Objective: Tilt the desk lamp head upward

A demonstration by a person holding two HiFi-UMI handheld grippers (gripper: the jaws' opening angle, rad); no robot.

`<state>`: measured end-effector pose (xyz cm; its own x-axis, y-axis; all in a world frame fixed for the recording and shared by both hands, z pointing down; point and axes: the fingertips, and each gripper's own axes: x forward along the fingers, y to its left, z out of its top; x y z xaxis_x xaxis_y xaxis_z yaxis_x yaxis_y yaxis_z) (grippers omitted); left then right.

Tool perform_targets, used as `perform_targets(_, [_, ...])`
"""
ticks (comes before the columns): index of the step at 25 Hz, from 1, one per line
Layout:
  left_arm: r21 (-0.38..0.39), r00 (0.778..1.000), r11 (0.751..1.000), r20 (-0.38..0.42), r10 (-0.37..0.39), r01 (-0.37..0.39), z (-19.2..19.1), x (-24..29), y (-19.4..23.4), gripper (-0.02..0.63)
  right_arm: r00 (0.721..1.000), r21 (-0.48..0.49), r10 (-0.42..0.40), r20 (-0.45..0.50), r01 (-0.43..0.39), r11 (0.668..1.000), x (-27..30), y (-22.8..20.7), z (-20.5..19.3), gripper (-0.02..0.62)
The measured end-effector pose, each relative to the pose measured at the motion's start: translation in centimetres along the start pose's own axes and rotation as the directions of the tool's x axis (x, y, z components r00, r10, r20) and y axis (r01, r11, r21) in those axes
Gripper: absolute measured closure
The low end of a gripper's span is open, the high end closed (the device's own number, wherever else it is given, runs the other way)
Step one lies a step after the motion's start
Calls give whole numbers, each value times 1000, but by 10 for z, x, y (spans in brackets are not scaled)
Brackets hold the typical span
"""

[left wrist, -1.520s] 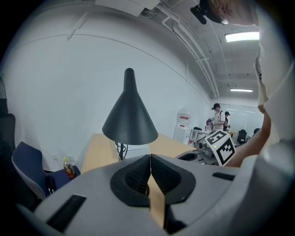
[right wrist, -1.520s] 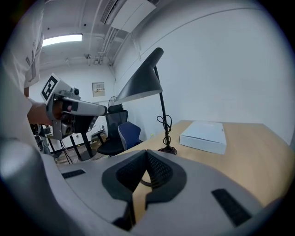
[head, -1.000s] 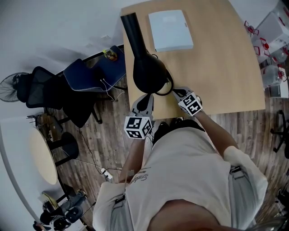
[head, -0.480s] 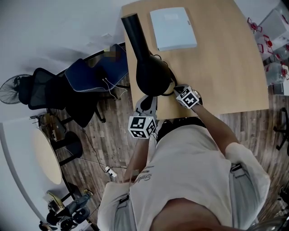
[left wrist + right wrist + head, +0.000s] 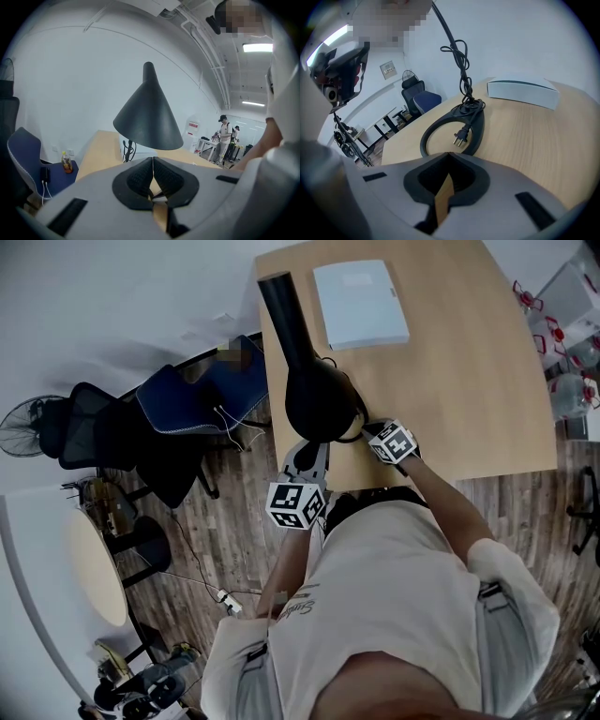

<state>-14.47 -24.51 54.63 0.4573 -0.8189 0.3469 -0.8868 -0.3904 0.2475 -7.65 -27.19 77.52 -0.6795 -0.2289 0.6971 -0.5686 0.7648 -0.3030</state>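
The black desk lamp's cone-shaped head [image 5: 319, 399] hangs over the near left corner of the wooden desk [image 5: 469, 381]. In the left gripper view the head [image 5: 149, 117] hangs ahead and above, its opening facing down. My left gripper [image 5: 307, 457] sits just below it at the desk edge, shut on nothing [image 5: 152, 161]. My right gripper [image 5: 367, 430] is beside the head's right, also shut and empty [image 5: 449, 157]. It points at the lamp's ring base [image 5: 440, 136], where a loose plug [image 5: 461, 137] lies. The cord [image 5: 461, 61] winds up the stem.
A flat white box [image 5: 361, 301] lies at the desk's far side [image 5: 522, 93]. A blue chair [image 5: 197, 395] and a black chair [image 5: 94, 427] stand left of the desk. A round table [image 5: 89, 563] is further left. People stand far off [image 5: 224, 138].
The right gripper has edged slightly forward toward the lamp base. The left gripper and lamp head are almost where they were.
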Motion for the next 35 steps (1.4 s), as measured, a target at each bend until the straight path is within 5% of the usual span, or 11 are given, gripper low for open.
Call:
perform_targets(10, [56,998,998,68,-11,7,13,-10,-10,591,1000,-52,-28,-3,28,998,0,1,0,600])
perform_targets(35, [133,996,991,83,-24,13,29,-37,-26,591,995,-61,-101,-5,100,993,-1,1,0,600])
